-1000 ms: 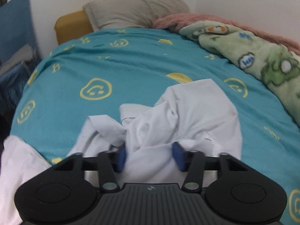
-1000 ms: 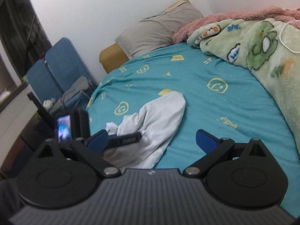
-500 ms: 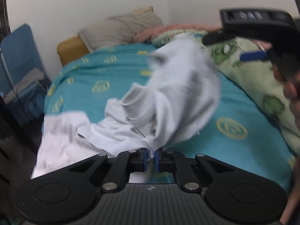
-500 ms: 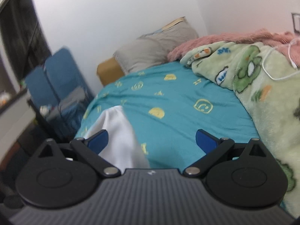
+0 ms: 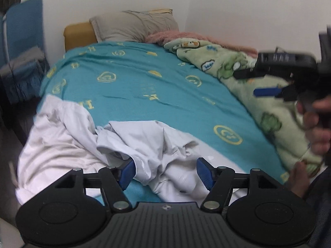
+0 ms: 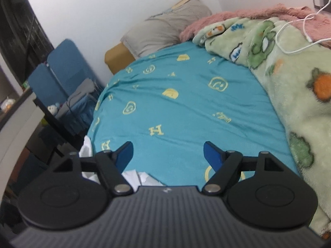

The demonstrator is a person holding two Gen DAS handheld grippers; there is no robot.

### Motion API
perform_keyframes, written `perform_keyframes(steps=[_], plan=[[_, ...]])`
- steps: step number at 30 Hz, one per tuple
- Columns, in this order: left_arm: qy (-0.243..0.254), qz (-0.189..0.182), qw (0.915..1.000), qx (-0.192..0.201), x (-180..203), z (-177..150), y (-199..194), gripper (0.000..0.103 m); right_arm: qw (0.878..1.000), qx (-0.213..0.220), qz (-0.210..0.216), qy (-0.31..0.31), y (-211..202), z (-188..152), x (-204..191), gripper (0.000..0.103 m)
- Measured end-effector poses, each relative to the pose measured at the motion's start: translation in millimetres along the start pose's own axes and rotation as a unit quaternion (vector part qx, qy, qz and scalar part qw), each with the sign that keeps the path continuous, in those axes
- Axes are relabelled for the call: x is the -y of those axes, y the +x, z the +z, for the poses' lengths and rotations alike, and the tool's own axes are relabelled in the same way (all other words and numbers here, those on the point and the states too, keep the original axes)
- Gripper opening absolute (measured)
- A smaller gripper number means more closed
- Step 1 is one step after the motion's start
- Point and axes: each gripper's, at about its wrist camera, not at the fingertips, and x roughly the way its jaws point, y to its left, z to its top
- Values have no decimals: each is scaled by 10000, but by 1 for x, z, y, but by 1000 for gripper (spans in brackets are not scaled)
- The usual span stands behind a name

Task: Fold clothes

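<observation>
A crumpled white garment lies at the near end of the teal bed sheet, with a second white cloth bunched at its left. My left gripper hovers over the garment; its jaws are opening, folds of the cloth lie between them, and the pads do not press on it. In the left wrist view my right gripper is held by a hand at the right, above the green blanket. In the right wrist view the right gripper is over bare sheet, its jaws closing with nothing between them; a strip of white cloth peeks out below.
A green cartoon blanket and a pink one are heaped along the right side, with a white cable on top. A grey pillow lies at the head. Blue chairs with clothes stand left of the bed.
The left gripper closed on the white garment, swung it up and across, and has now let it drop at the near end and opened. The right gripper's jaws have narrowed a little.
</observation>
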Motion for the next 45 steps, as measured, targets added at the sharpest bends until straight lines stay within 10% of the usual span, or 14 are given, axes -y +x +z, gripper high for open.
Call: perform_keyframes(steps=[10,12,14,18,23,28,34,40,45], plan=[[206,-157,9960,-858,5,-16,47,64,9962,-466,503,-536,22,-9,-25,78],[284,-93,9963,-805,5,-16,59,39,9958,-471,560,-543,23,-9,-27,78],[213,-27,9982,-568,1,-10,61,17,9958,-472,568,-546,23,-9,-28,78],[-464,-262,9967,613,-19,13,30,15,9962,-409,548,-534,18,-8,-27,78],[-1526,-369,9712,1791,-59,41,-10,15,9912,-425,1027,-718,10,-12,-37,79],[-2379,-473,9485,2038,-99,48,-12,15,9668,-917,1838,-1517,11,-41,-79,80],[-2170,-558,9537,2005,-109,45,-21,15,9363,-1484,1573,-2767,37,-88,-130,80],[-2018,-462,9631,1721,-106,39,-7,28,9641,-1059,856,-2278,44,-67,-107,79],[-2469,133,9636,1021,-111,14,-7,80,9812,-873,939,-1443,38,-45,-80,80]])
